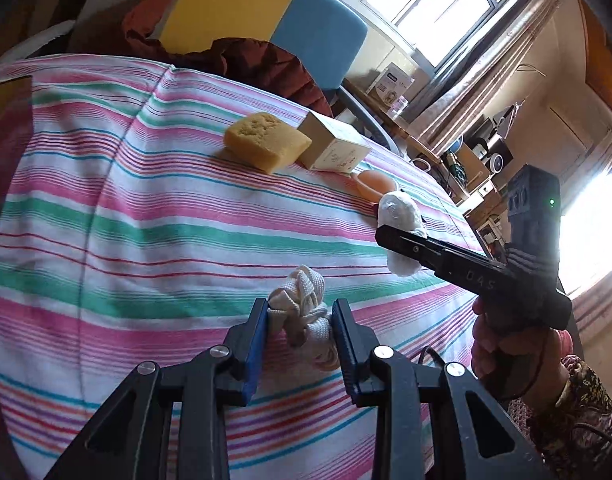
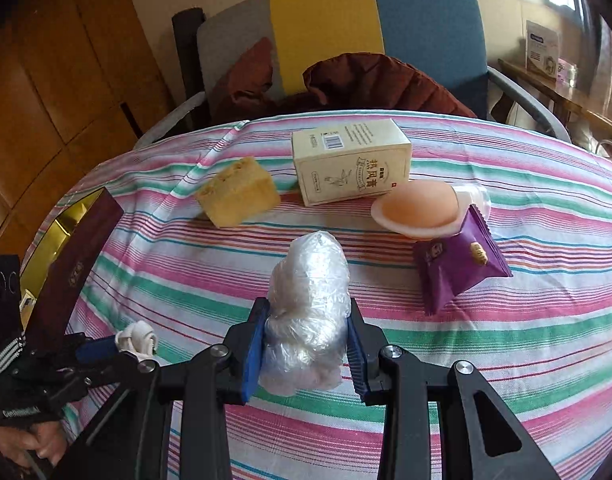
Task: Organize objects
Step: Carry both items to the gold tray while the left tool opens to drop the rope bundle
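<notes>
My left gripper (image 1: 302, 308) is shut on a knotted bundle of white cotton rope (image 1: 302, 292), held just above the striped tablecloth (image 1: 126, 220). In the right wrist view the same gripper (image 2: 118, 344) shows at the lower left with the rope (image 2: 136, 338) in its blue pads. My right gripper (image 2: 307, 308) is shut on a crumpled wad of clear plastic bags (image 2: 309, 280). The left wrist view shows that gripper (image 1: 389, 236) from the side, farther right, with the wad (image 1: 397, 210) sticking out above and below it.
At the back of the table lie a yellow sponge (image 2: 238, 192), a cream carton (image 2: 349, 164), a peach dome on a white dish (image 2: 419, 208) and a purple snack packet (image 2: 457, 268). An open maroon box (image 2: 78, 248) sits at the left edge. Behind stands a chair (image 2: 425, 20) with a dark red jacket (image 2: 385, 80).
</notes>
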`<state>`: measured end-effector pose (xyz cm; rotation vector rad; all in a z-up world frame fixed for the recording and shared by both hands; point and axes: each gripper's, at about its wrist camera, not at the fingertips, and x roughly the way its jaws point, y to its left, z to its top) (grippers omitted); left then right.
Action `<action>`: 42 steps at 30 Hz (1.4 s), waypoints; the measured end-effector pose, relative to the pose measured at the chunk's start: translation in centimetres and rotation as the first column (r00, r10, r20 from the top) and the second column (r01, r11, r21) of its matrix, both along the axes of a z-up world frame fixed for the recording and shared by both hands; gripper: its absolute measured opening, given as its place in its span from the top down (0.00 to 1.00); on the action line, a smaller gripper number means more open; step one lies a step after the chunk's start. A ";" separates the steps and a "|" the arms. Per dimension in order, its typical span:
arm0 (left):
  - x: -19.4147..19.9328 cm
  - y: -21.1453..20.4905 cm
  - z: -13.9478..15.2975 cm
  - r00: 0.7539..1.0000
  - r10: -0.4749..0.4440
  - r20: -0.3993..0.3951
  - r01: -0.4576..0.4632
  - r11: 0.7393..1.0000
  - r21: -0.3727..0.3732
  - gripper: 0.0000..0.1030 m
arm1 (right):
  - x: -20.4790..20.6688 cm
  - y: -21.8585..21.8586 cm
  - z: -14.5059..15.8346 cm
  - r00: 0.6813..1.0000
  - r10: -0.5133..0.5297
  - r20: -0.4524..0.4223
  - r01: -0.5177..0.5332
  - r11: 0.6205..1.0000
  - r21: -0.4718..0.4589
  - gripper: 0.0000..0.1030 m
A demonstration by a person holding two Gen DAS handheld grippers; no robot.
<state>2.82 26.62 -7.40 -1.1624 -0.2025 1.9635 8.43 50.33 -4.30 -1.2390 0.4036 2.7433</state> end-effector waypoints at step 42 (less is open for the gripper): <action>-9.4 -31.6 2.3 0.750 0.647 -0.140 -0.661 0.723 -0.200 0.69 | -2.7 -24.1 5.1 0.907 0.398 -0.139 -0.399 0.917 0.021 0.64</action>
